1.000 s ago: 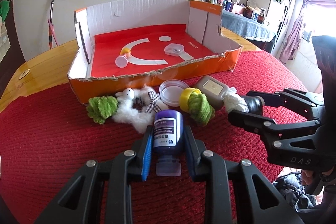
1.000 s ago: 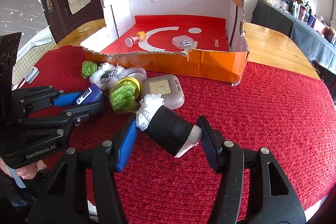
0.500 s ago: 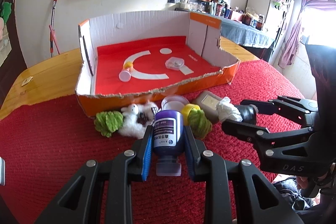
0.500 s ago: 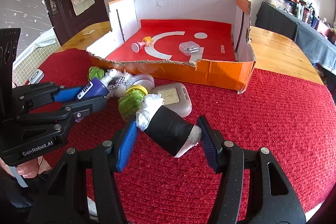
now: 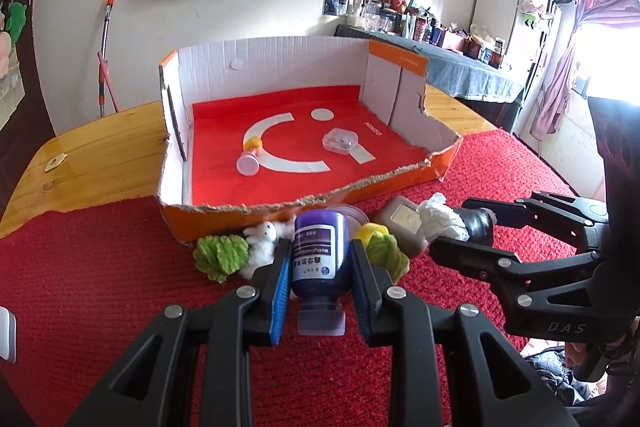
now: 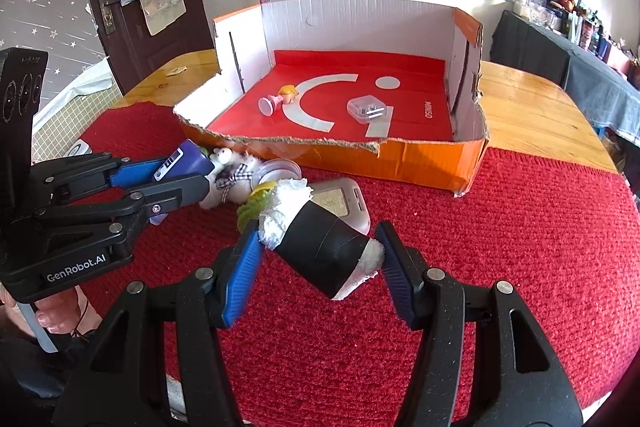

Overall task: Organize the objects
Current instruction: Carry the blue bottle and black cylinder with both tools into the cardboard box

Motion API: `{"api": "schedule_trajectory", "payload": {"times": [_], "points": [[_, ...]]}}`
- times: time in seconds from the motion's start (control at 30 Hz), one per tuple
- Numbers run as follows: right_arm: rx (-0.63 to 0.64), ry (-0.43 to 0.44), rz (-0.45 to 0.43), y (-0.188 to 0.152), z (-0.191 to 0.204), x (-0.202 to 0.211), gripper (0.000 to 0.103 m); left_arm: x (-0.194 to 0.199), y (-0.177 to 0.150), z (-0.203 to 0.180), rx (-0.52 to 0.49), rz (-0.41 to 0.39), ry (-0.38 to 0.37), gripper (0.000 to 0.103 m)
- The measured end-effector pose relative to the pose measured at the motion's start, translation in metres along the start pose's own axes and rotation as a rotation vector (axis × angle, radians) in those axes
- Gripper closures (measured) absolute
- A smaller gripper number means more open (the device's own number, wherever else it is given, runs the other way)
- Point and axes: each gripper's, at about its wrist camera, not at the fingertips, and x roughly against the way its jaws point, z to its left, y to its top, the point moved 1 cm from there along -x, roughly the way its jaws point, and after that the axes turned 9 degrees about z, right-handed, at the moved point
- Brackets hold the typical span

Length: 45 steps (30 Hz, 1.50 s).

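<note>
Carrying step, by the look of it. Left hand-held gripper [image 5: 318, 267] clamped on the purple bottle [image 5: 319, 251], low centre of its frame, cap toward the camera. Right hand-held gripper [image 6: 316, 253] clamped on the black roll [image 6: 320, 247], held aslant, low centre of its own frame. Both pitched down over the red mat [image 6: 520, 247], short of the box [image 6: 400, 155] at frame centre. Next, probably: forward over the torn front wall, then release inside.

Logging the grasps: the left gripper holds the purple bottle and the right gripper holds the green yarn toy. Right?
Not quite. The left gripper does hold the purple bottle, but the right gripper holds a black roll with white stuffing at its ends. The right wrist view shows it; the green yarn toy lies on the red mat.
</note>
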Motion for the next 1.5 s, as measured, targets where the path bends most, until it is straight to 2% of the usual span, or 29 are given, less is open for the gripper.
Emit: {"api": "schedule_trajectory", "payload": {"times": [0.33,0.5,0.93,1.13,1.5], "points": [[0.041,-0.008,-0.039,0.021,0.003,0.012,0.048,0.007,0.022,0.006,-0.011,-0.032,0.017,0.075],[0.044,0.018,-0.036,0.038,-0.001,0.013,0.048,0.01,0.036,0.007,-0.024,-0.047,0.034,0.075],[0.083,-0.003,0.004,0.075,-0.011,-0.001,0.048,-0.018,0.069,0.027,0.013,0.05,-0.013,0.075],[0.083,0.0,0.054,0.086,-0.019,-0.018,0.048,-0.033,0.075,0.032,0.016,0.103,-0.025,0.075],[0.106,-0.013,0.163,0.094,-0.026,-0.054,0.047,-0.058,0.076,0.033,-0.012,0.189,-0.001,0.075]]}}
